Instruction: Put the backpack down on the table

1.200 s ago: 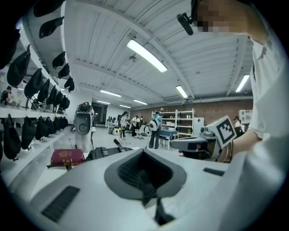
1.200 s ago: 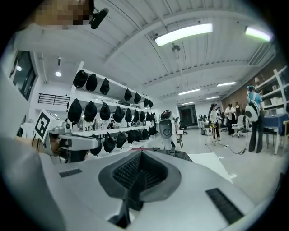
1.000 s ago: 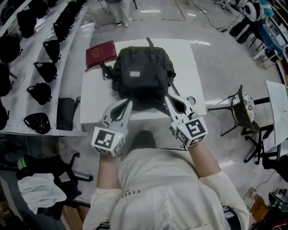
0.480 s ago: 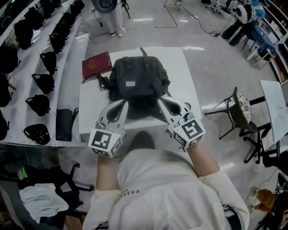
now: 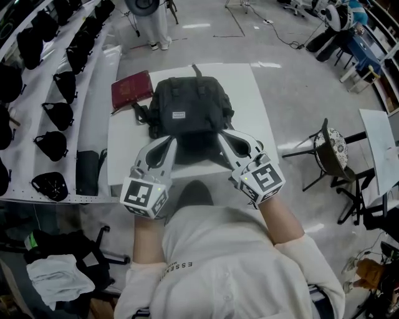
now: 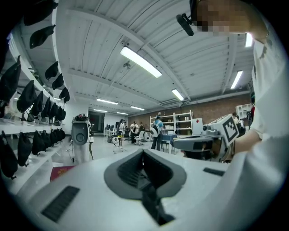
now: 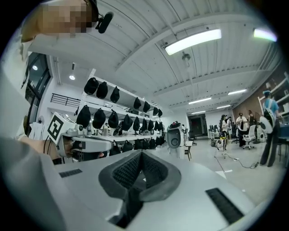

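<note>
A black backpack point(image 5: 190, 112) lies flat on the white table point(image 5: 249, 87), its top handle pointing away from me. In the head view my left gripper point(image 5: 171, 142) and right gripper point(image 5: 222, 136) hover over the backpack's near edge, one at each lower corner. Both are shut. The left gripper view shows the left gripper point(image 6: 143, 153) with its pads pressed together and nothing visible between them. The right gripper point(image 7: 141, 155) looks the same in its own view. Both gripper views look out level across the room, and the backpack is not in them.
A dark red book point(image 5: 131, 88) lies on the table's far left corner, beside the backpack. White shelves with several black bags point(image 5: 56, 99) run along the left. A stool point(image 5: 333, 146) stands to the right and a person point(image 5: 153, 19) stands beyond the table.
Both grippers have risen a little at the backpack's near edge and stay shut. The backpack lies in the same spot on the table.
</note>
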Demonstrator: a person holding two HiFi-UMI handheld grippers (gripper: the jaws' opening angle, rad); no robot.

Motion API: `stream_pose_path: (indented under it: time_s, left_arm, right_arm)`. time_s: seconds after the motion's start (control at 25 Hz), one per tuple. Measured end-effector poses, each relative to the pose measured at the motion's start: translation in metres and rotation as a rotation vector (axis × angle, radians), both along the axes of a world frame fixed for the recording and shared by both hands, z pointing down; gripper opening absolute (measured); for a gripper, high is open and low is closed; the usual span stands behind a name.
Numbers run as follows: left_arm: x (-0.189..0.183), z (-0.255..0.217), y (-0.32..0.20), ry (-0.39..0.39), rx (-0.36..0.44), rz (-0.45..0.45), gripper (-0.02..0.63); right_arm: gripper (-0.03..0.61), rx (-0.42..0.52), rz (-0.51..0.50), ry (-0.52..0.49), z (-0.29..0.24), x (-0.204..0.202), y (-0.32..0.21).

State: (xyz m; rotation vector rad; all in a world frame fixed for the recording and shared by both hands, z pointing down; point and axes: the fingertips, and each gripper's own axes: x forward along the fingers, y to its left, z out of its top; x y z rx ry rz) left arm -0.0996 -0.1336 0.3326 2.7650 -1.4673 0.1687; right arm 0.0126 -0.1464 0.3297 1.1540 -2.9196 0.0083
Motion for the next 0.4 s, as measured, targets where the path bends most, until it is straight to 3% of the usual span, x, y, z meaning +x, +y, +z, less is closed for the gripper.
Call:
stream_pose_path:
  time_s: [0.4]
  left_arm:
    - [0.0072, -0.0007, -0.0015, -0.014, -0.011, -0.016, 0.003]
  right_arm:
    - [0.014, 0.033, 0.016, 0.051, 0.0033, 0.0103, -0.0004]
